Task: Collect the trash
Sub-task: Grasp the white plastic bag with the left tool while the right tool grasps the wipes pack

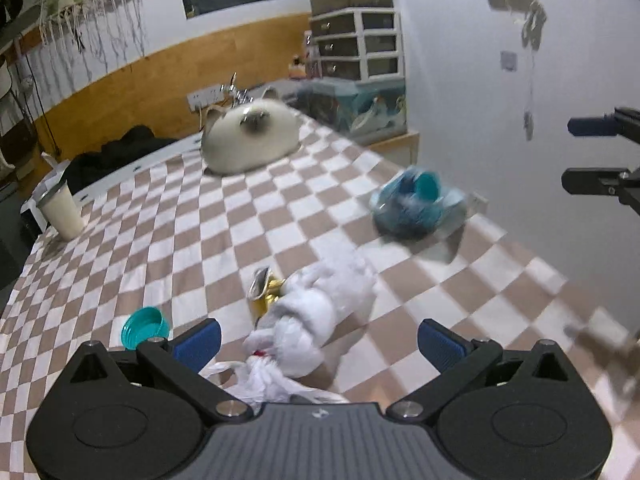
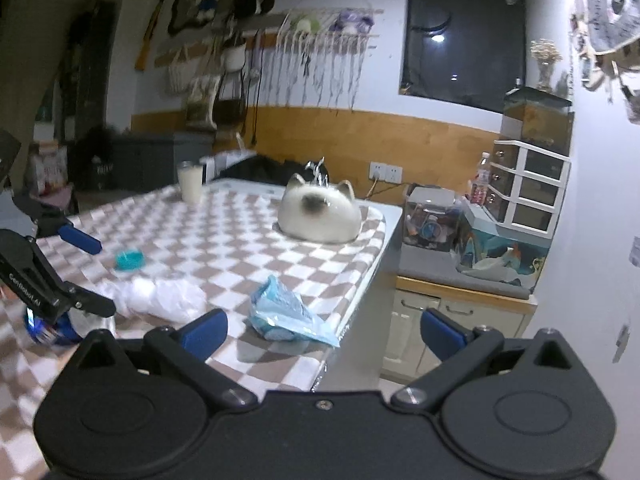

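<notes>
A crumpled white plastic bag (image 1: 316,308) lies on the checkered tablecloth (image 1: 180,220), right between the fingers of my open left gripper (image 1: 318,340), which holds nothing. A crushed gold wrapper (image 1: 266,290) touches the bag's left side. Left of them sits a teal cap (image 1: 146,326). A blue plastic packet (image 1: 418,204) lies near the table's right edge. My right gripper (image 1: 568,153) hovers open beyond that edge. In the right wrist view the right gripper (image 2: 323,334) is open and empty, the blue packet (image 2: 284,312) just ahead of its left finger; the white bag (image 2: 160,296), teal cap (image 2: 130,260) and left gripper (image 2: 86,272) lie to the left.
A white cat-shaped ornament (image 2: 318,212) and a cream cup (image 2: 191,182) stand at the far end of the table. The table edge (image 2: 360,300) drops off to a low cabinet (image 2: 460,300) with boxes and a drawer unit (image 2: 528,188). A blue object (image 2: 44,330) sits under the left gripper.
</notes>
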Demonstrator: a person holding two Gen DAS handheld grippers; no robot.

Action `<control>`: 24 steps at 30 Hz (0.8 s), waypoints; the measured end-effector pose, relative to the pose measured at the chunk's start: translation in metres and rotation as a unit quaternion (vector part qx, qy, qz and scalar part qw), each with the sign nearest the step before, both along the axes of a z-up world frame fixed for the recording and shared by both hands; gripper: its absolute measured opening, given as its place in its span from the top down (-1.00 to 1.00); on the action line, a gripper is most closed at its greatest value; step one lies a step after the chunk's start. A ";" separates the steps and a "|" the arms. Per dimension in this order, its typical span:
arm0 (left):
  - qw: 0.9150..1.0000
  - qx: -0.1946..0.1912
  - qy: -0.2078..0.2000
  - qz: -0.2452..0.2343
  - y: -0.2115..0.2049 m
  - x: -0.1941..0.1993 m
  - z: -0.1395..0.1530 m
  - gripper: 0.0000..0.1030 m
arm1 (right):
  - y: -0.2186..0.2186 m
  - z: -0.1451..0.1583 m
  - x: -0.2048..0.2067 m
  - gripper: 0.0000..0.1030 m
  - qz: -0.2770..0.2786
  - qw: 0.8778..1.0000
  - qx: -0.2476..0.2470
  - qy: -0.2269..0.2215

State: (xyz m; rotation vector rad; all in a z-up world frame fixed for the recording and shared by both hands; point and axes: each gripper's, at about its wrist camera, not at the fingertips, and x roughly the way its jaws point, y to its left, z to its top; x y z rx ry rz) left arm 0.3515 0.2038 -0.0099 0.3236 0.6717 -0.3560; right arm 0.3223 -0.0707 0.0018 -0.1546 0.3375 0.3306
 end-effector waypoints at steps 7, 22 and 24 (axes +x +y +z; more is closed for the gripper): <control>1.000 -0.003 0.016 0.001 0.004 0.027 -0.016 -0.50 | 0.025 -0.019 0.037 -1.00 0.020 0.999 -0.049 -0.009; 1.000 -0.001 -0.017 0.005 0.002 0.029 -0.024 -0.03 | 0.088 -0.066 0.096 -0.66 0.104 0.976 -0.192 -0.003; 1.000 -0.003 -0.018 0.008 0.003 0.028 -0.024 0.00 | 0.092 -0.069 0.104 -0.53 0.100 0.976 -0.193 0.007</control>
